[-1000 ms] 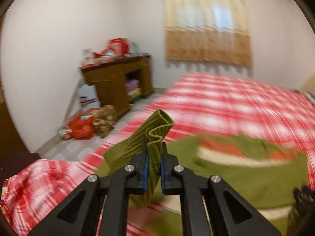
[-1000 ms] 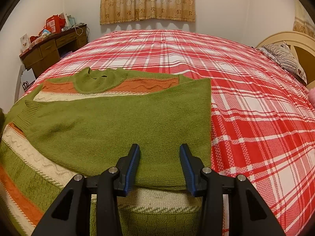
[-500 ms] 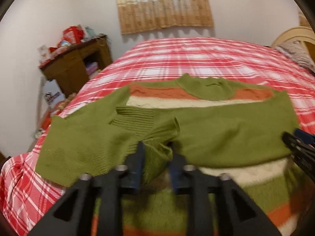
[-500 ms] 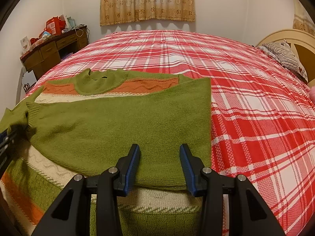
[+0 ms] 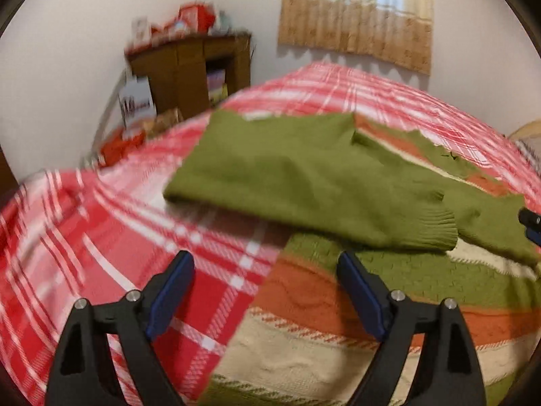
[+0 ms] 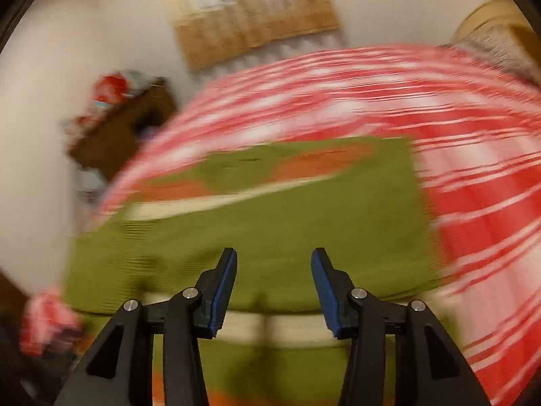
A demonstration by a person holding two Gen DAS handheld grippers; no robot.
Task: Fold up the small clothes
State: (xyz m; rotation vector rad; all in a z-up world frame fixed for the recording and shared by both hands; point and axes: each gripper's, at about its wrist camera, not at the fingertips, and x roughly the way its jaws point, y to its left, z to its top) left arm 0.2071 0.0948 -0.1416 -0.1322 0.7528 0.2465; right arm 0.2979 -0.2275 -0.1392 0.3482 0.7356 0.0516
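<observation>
Left tongs (image 5: 265, 265), jaws just opening wide and empty, hover above the striped sweater (image 5: 338, 321) on the plaid bed (image 5: 101, 230); right tongs (image 6: 274, 264) gape half-wide, empty.

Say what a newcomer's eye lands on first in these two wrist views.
First, the striped sweater in olive, orange and cream, spread mid-frame on the red plaid bedspread, with its green sleeve folded across the body. Next, the left gripper at the bottom of its own view, jaws wide and empty after just opening, astride the sweater's edge. The right wrist view is heavily motion-blurred, with the right gripper open and empty over the green knit.
</observation>
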